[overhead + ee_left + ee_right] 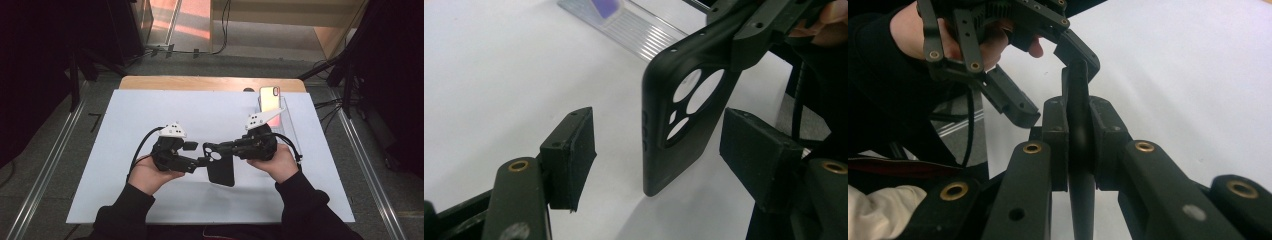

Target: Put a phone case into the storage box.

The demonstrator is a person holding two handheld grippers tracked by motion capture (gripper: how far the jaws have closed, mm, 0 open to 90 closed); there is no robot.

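Dark sleeves and two hands enter from the bottom of the high view, each hand wrapped round a set of tongs above a white sheet (125, 150) that covers nearly all of the wooden worktop (200, 83); only a strip of bare wood shows along the far edge. Around the worktop the floor (55, 150) is grey, with metal rails running along both sides, dark equipment at the left and right edges of the room, cables trailing at the far side, and a pale wooden unit beyond under warm light.

On the sheet at the far right lies a clear ribbed tray (290, 117), with a phone (270, 99) standing at its far end, screen glowing.

Right tongs (1080, 145) are clamped tight on a black phone case (220, 165), gripping its upper edge so that the case hangs edge-on just above the sheet near the middle of the worktop, slightly toward the person. In the left gripper view the case (684, 115) shows its camera cut-outs.

Left tongs (659, 145) stand partly open, one pad on either side of the case's lower half; both pads are clear of it, with white sheet visible in the gaps.
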